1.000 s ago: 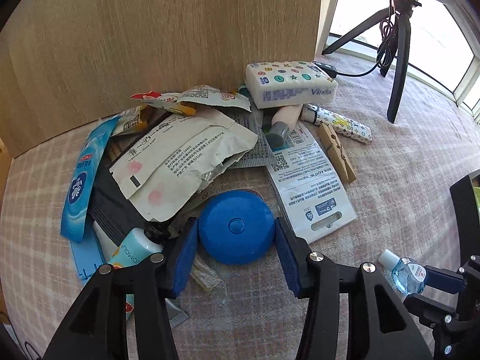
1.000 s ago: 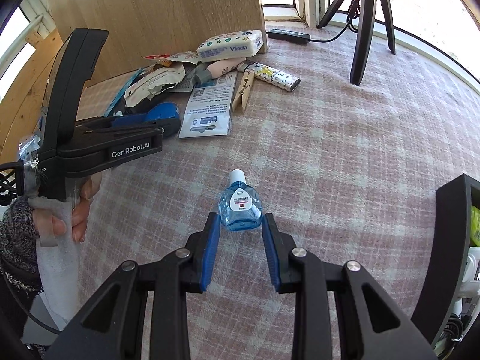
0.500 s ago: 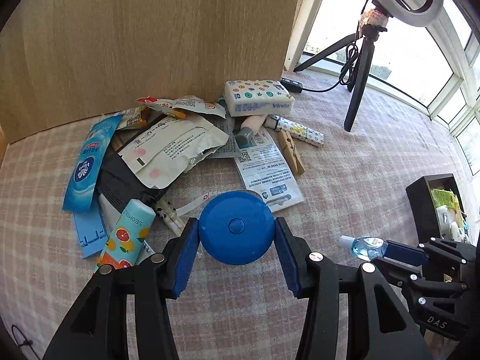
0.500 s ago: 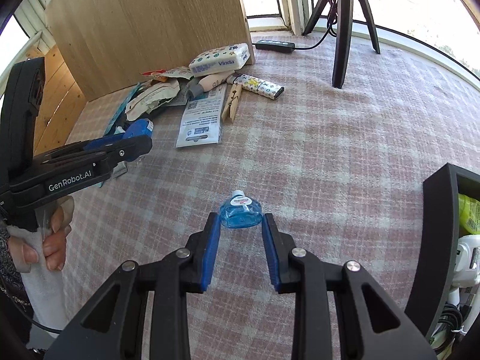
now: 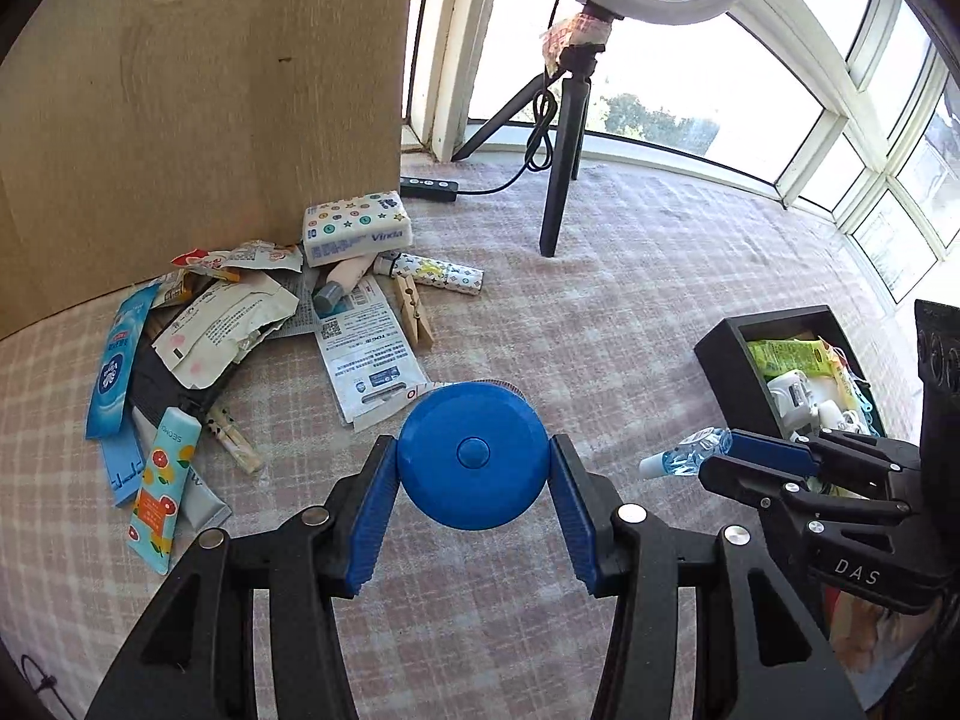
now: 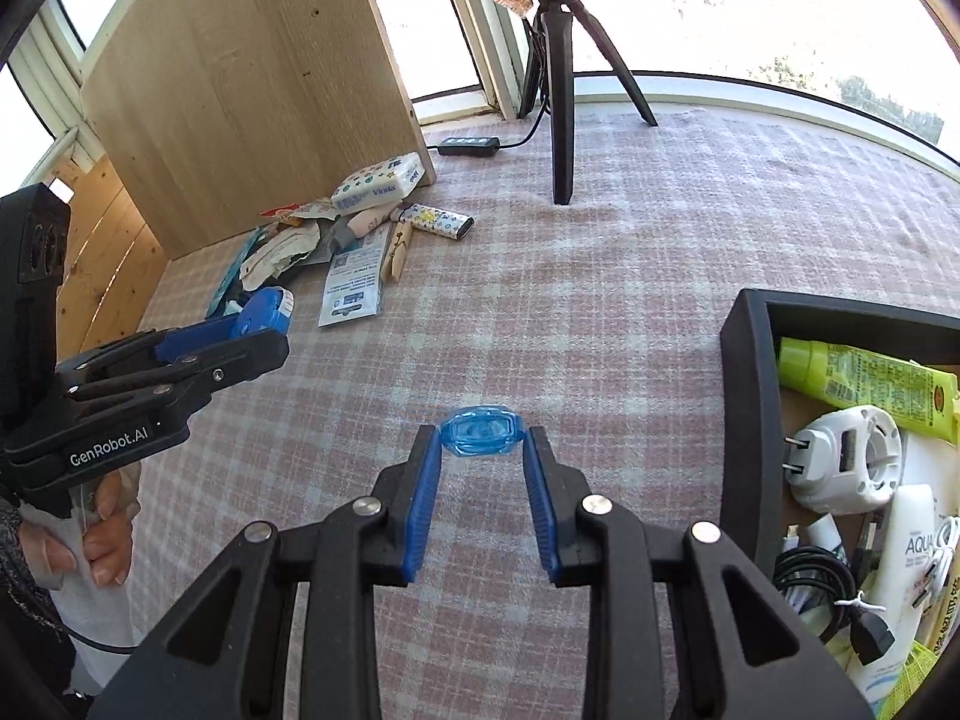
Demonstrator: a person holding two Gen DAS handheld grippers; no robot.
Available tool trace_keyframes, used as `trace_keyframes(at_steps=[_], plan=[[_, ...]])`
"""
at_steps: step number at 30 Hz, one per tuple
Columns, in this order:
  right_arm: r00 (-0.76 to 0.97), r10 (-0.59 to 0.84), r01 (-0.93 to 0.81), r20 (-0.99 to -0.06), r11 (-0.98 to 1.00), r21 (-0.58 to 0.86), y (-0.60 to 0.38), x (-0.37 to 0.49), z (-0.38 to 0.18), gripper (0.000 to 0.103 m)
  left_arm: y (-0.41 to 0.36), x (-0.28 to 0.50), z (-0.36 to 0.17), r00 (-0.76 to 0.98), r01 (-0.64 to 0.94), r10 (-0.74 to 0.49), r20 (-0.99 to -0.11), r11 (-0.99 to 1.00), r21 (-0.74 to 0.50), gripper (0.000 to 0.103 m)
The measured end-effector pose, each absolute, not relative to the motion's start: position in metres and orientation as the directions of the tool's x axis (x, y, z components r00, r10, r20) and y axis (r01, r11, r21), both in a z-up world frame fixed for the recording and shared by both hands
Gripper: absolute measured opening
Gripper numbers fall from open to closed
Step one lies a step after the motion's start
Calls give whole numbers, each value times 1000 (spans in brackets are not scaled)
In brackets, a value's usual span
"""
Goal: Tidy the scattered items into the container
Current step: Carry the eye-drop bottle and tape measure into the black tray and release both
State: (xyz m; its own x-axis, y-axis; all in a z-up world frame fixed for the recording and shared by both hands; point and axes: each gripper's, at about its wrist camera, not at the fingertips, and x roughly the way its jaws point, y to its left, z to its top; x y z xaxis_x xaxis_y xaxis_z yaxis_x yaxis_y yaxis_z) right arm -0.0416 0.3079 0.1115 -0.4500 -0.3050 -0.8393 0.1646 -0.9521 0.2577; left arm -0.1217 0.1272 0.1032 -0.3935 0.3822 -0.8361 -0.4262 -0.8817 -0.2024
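You are carrying two things at once. Your left gripper (image 5: 474, 498) is clamping the round blue tape measure (image 5: 473, 455) between its pads, with a short tab of tape sticking out behind it. Your right gripper (image 6: 483, 483) is pinching the small blue bottle (image 6: 480, 432) by its base, so its long axis is running straight out from the fingers, white cap leading, as the left camera is showing.

Both loads are hanging clear of the checked cloth (image 6: 600, 300). The black container (image 6: 744, 420) is lying off to your right, already holding a green tube, a white plug and cables. Your right gripper is sitting nearer to it, just beside its near wall; your left gripper is trailing on the far side of the right one.

So the coming move is turning on a sideways carry to the right. Judging from this, the bottle should be going in first, and the tape measure will be needing room to pass over the wall after it.

The rest of the clutter is waiting in a pile (image 5: 240, 312) by the wooden board (image 5: 210, 120).
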Motion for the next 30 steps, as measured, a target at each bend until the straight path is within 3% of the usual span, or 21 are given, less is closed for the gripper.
trace_keyframes(at_steps=[13, 27, 29, 30], plan=[[-591, -100, -118, -801, -971, 208, 460, 9, 165, 28, 258, -63, 139, -243, -650, 554, -797, -703, -290, 47], [-582, 87, -379, -808, -909, 175, 584, 59, 172, 28, 391, 21, 166, -105, -827, 628, -771, -486, -283, 48], [-589, 69, -387, -805, -899, 206, 592, 60, 169, 30, 407, 27, 167, -94, -842, 641, -761, -459, -283, 50], [-583, 57, -398, -810, -890, 224, 596, 60, 167, 42, 414, 28, 165, -86, -843, 633, -770, -458, -282, 58]])
